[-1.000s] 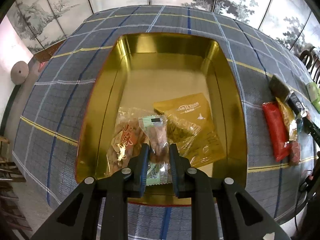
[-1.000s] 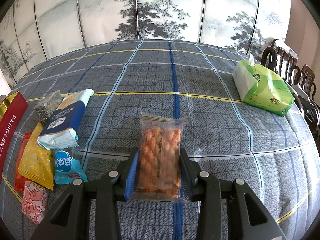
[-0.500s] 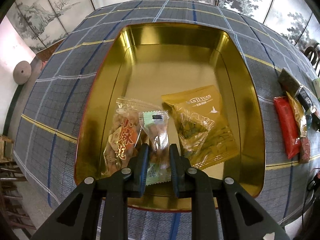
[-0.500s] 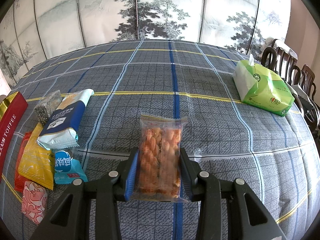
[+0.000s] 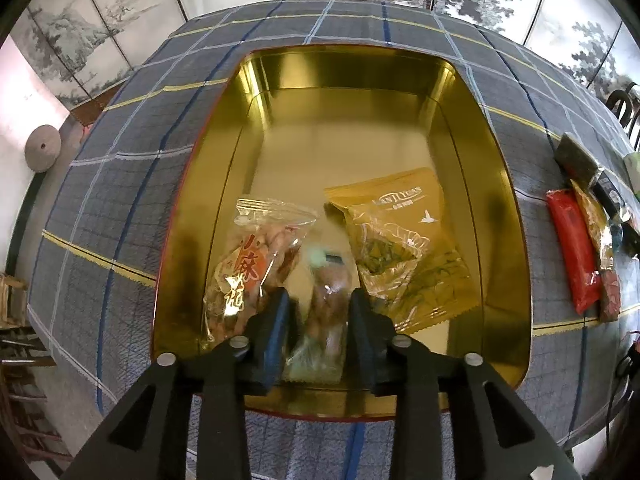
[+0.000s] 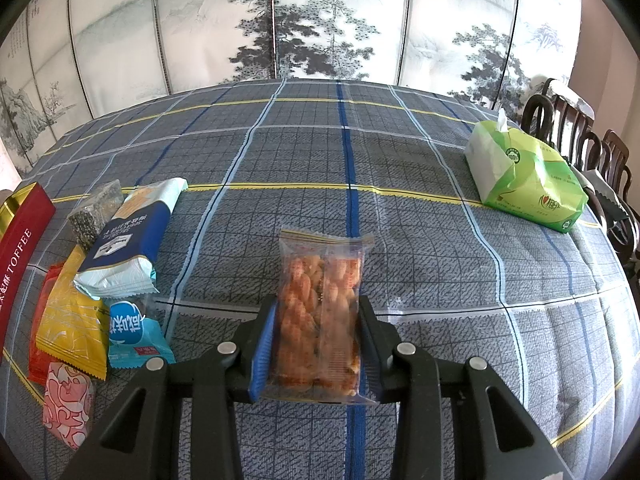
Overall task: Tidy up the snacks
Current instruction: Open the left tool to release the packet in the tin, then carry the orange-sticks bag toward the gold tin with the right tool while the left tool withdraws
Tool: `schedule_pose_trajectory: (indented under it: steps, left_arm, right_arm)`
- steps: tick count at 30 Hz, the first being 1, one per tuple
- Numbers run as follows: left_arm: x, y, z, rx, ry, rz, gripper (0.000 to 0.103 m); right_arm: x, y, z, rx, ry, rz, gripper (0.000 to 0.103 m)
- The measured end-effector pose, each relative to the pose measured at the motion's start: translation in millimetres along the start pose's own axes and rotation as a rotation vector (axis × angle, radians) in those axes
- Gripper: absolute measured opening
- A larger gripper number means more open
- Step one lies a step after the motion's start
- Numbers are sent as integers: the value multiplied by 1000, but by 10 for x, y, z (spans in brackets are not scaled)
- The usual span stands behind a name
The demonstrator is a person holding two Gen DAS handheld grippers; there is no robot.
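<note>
Holding over the shiny gold rectangular tin [image 5: 504, 184] on the grey plaid tablecloth [image 5: 120, 184], my left gripper [image 5: 318, 332] has its jaws opening, and the small clear-wrapped brown snack with a green label [image 5: 326, 304] sits blurred between them; a gap shows on the left pad's side, so I read it as let go. Inside the tin, a clear bag of fried twists with red characters [image 5: 256, 264] lies to its left and a gold foil packet [image 5: 404, 248] to its right.

My right gripper [image 6: 316, 340] is clenched on a clear packet of orange fried dough twists [image 6: 320, 312], held above the cloth. To its left lie a blue-and-white wrapped pack [image 6: 128, 236], a yellow packet [image 6: 68, 320], a light blue sachet [image 6: 132, 332] and a pink patterned sachet [image 6: 66, 404]. A green tissue pack [image 6: 528, 176] rests far right.
</note>
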State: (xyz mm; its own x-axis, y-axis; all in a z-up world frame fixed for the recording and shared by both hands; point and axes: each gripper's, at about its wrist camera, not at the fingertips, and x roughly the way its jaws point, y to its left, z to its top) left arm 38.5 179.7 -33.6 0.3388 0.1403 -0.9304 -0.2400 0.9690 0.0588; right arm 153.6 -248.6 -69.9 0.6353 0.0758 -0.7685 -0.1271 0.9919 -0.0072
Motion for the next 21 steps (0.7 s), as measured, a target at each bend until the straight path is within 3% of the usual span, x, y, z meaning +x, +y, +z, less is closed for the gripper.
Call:
schedule_pose_trajectory:
  steps: [21]
  left_arm:
    - [-258, -42, -21, 27, -78, -1, 62]
  right_arm:
    - [-12, -27, 16, 27, 19, -35, 38]
